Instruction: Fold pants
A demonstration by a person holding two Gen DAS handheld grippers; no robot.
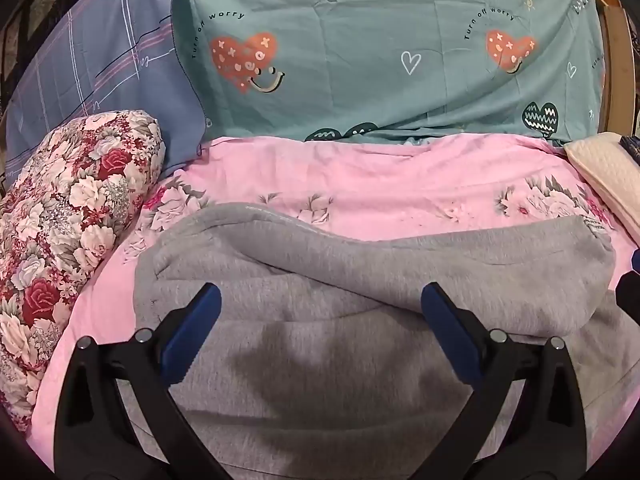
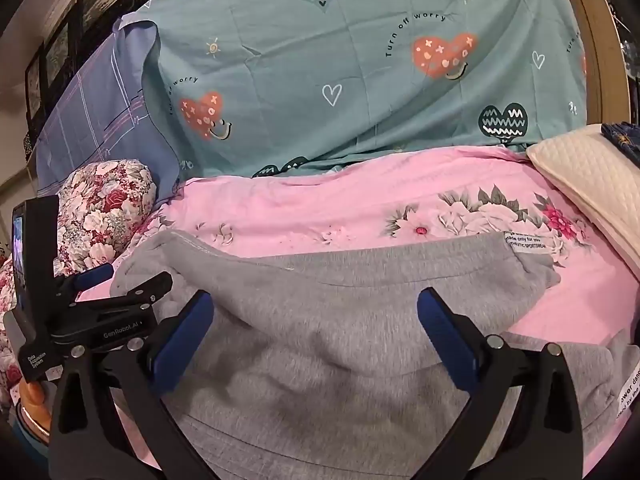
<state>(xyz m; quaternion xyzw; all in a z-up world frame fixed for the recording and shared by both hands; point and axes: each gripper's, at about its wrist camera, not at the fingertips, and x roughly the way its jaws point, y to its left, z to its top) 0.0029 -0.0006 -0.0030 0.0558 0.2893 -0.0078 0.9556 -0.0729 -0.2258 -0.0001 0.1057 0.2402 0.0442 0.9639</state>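
Grey sweatpants (image 1: 320, 380) lie folded over on a pink floral sheet (image 1: 360, 184), an upper layer draped across a lower one. My left gripper (image 1: 320, 292) hovers open just above the left part of the pants, with nothing between its blue pads. My right gripper (image 2: 316, 298) is open too, over the grey pants (image 2: 340, 320) further right, and holds nothing. A white label (image 2: 528, 244) shows at the far right corner of the top layer. In the right wrist view the left gripper (image 2: 132, 280) sits at the pants' left edge, with a hand (image 2: 32, 396) below it.
A red floral bolster (image 1: 72, 220) lies left of the pants. Behind it is a blue plaid pillow (image 1: 100, 60), and a teal heart-print quilt (image 1: 360, 60) rises at the back. A cream quilted pillow (image 2: 584, 168) sits at the right, with a wooden bed frame (image 2: 600, 40) beyond.
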